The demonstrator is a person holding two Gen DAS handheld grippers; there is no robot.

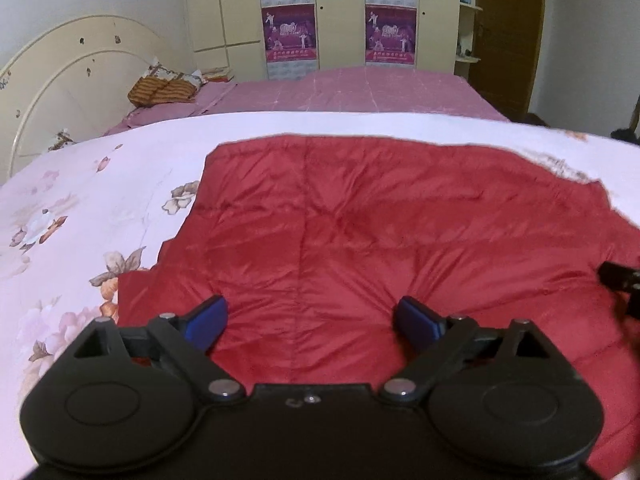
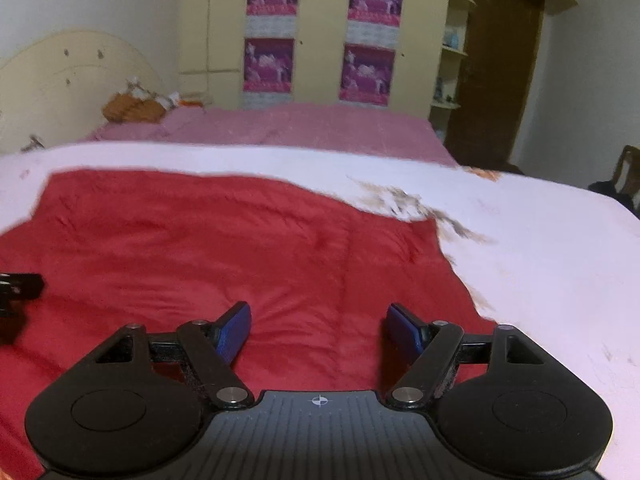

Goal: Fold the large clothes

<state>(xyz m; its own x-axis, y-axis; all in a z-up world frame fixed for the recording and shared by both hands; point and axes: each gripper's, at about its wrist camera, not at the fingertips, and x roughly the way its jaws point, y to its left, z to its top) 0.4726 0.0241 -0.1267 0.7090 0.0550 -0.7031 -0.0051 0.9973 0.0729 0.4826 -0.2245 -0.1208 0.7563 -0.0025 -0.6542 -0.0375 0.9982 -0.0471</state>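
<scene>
Left wrist view: left gripper (image 1: pixel 310 318) spread wide, nothing between the blue pads (image 1: pixel 206 320), hanging over the near part of the red jacket (image 1: pixel 360 232). Jacket fills the frame centre, lying flat on the floral sheet (image 1: pixel 72 216). Its far edge runs straight across mid-frame; the left edge steps down in notches toward lower left. Bare sheet left and beyond it. Right gripper tip (image 1: pixel 618 276) shows at the right edge, over the jacket.

Right wrist view: right gripper (image 2: pixel 318 330) also wide apart, holding nothing, over the jacket's (image 2: pixel 200 248) right part. The right edge runs diagonally from centre to lower right; open sheet (image 2: pixel 540 260) to the right. Left gripper (image 2: pixel 18 286) at left edge.

Posters (image 1: pixel 290 32) on the wardrobe (image 1: pixel 236 4) carry text, probably Chinese, too blurred to read.
</scene>
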